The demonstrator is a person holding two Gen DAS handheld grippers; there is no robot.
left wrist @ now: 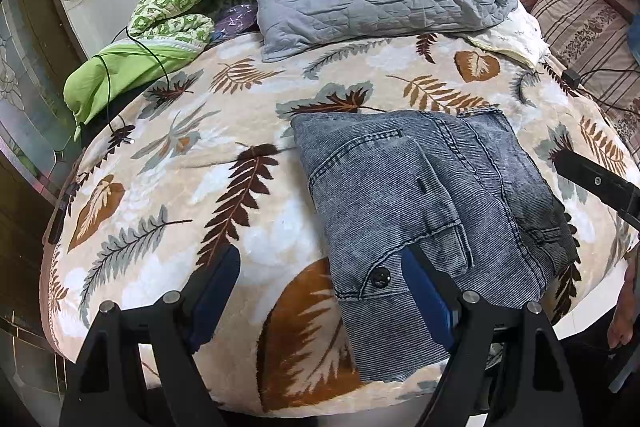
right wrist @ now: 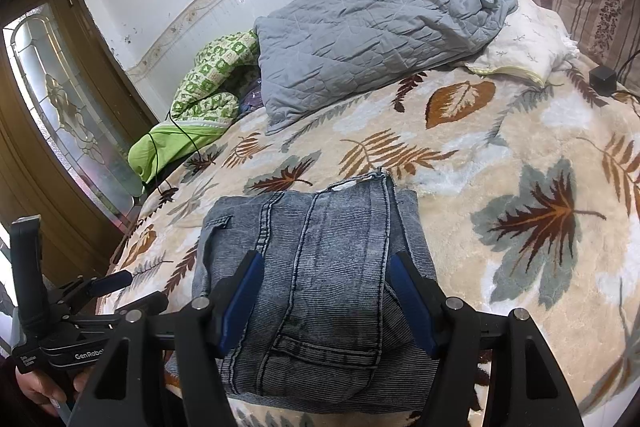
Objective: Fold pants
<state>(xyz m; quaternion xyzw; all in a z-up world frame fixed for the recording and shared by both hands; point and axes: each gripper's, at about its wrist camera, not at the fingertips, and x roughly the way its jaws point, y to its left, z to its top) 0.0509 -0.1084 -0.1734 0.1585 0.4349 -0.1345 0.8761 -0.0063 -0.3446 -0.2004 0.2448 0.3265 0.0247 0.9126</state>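
The pants (left wrist: 432, 227) lie folded in a compact pile on the leaf-patterned blanket (left wrist: 192, 187), near its front edge. The left gripper (left wrist: 320, 291) stands wide apart over the pile's left edge, holding nothing. The right gripper (right wrist: 326, 303) hovers above the pile with its jaws wide and empty too.

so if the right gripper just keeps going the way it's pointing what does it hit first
Most likely the folded jeans: the right gripper stands open and angled down over them, the denim between its fingers. Depth is hard to judge.
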